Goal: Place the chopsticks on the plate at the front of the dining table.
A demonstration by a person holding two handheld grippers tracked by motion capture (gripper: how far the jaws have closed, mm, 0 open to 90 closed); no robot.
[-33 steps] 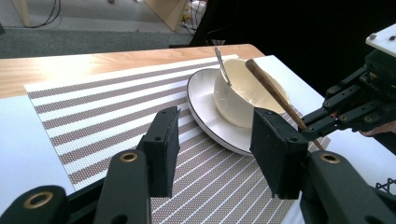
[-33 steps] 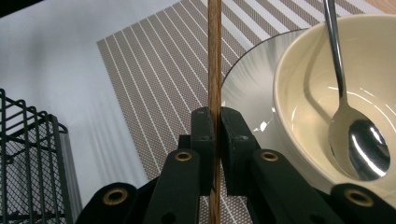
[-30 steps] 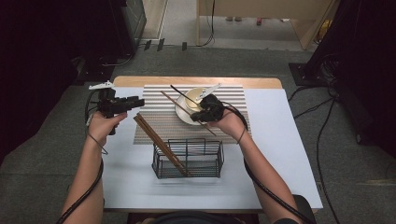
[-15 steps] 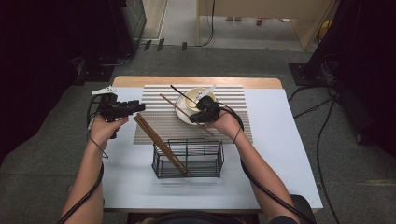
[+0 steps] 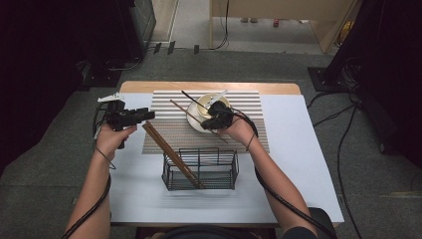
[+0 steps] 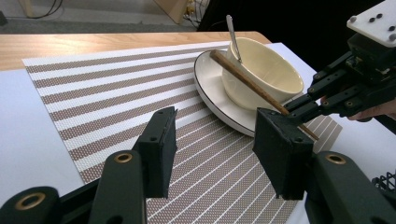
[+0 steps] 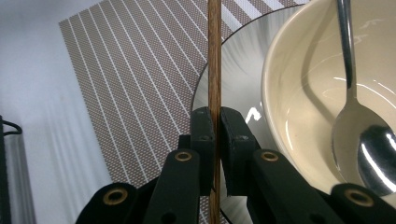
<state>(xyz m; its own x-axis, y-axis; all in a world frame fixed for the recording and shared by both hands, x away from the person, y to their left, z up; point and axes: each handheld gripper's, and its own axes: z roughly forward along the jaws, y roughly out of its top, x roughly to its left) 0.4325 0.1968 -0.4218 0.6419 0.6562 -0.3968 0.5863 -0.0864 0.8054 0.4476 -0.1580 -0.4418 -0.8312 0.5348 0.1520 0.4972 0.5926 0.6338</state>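
My right gripper point(image 5: 213, 118) point(image 7: 215, 116) is shut on a brown chopstick point(image 5: 185, 111) point(image 7: 214, 56), which lies slantwise across the white plate point(image 5: 197, 124) point(image 7: 233, 70) beside the cream bowl point(image 5: 209, 102) point(image 7: 299, 93). A metal spoon point(image 5: 217, 94) point(image 7: 355, 121) rests in the bowl. My left gripper point(image 5: 144, 115) point(image 6: 212, 144) hovers open over the left part of the striped placemat point(image 5: 169, 127) point(image 6: 116, 93), its jaws pointing toward the plate point(image 6: 215, 93) with nothing between them. In the left gripper view the right gripper point(image 6: 303, 107) holds the chopstick point(image 6: 247, 81) against the bowl point(image 6: 266, 70).
A black wire basket point(image 5: 200, 170) stands on the white table point(image 5: 298, 164) in front of the placemat, with brown chopsticks point(image 5: 169, 154) leaning out of its left end. A dark stick point(image 5: 191, 98) lies behind the bowl. The table's wooden far edge point(image 5: 209, 86) is close behind.
The right gripper with its chopstick has edged slightly left over the plate. The left gripper has barely shifted.
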